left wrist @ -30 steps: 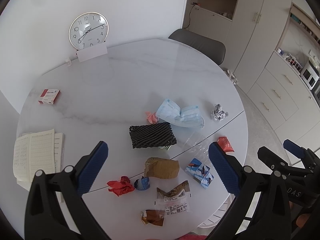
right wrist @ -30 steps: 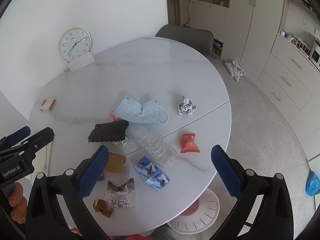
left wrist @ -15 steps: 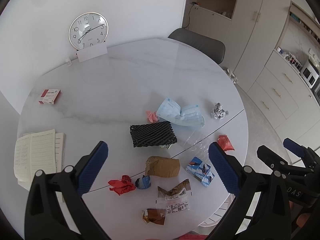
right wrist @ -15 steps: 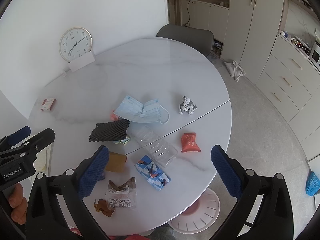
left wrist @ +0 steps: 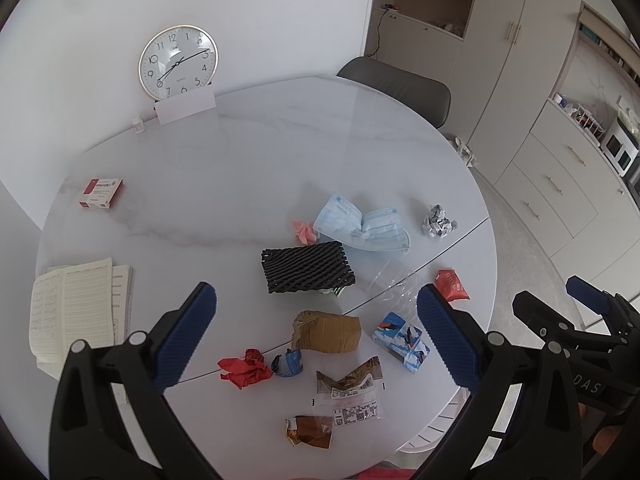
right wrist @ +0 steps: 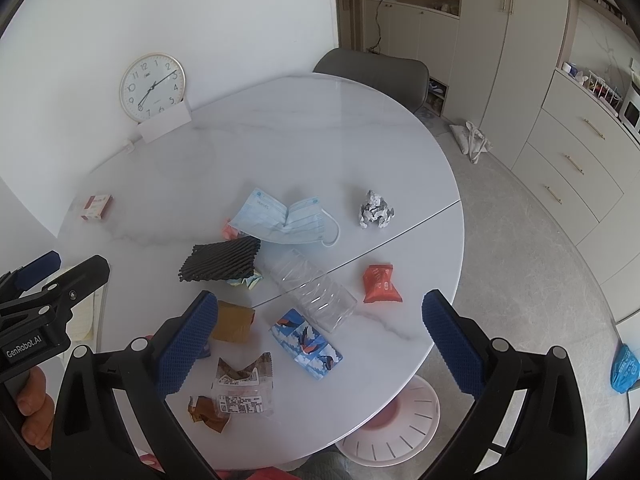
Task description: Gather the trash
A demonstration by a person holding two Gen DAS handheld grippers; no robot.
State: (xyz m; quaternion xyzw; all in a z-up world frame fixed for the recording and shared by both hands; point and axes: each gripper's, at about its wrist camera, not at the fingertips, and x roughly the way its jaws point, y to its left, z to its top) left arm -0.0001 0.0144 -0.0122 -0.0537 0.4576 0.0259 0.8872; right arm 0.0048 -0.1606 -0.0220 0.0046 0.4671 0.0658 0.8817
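Observation:
Trash lies on the near half of a round white marble table [left wrist: 248, 176]: a blue face mask [left wrist: 360, 224], black foam netting [left wrist: 306, 267], a brown paper wad [left wrist: 326, 331], a blue patterned pack [left wrist: 401, 341], a red wrapper [left wrist: 451, 285], a foil ball [left wrist: 438, 222], a clear plastic bottle [right wrist: 314, 290], red crumpled paper [left wrist: 245, 368] and snack wrappers [left wrist: 348, 394]. My left gripper [left wrist: 316, 338] is open and empty, high above the trash. My right gripper [right wrist: 320, 340] is open and empty, above the table's near right edge.
A clock [left wrist: 178, 62], a white card and a small bottle stand at the table's far side. A red box [left wrist: 100, 193] and paper sheets [left wrist: 76, 312] lie at the left. A pink-white bin [right wrist: 390, 420] stands on the floor under the near edge. A grey chair [right wrist: 372, 70] is behind.
Both grippers have drifted slightly; the scene shifts a little in both views. Nothing on the table has moved.

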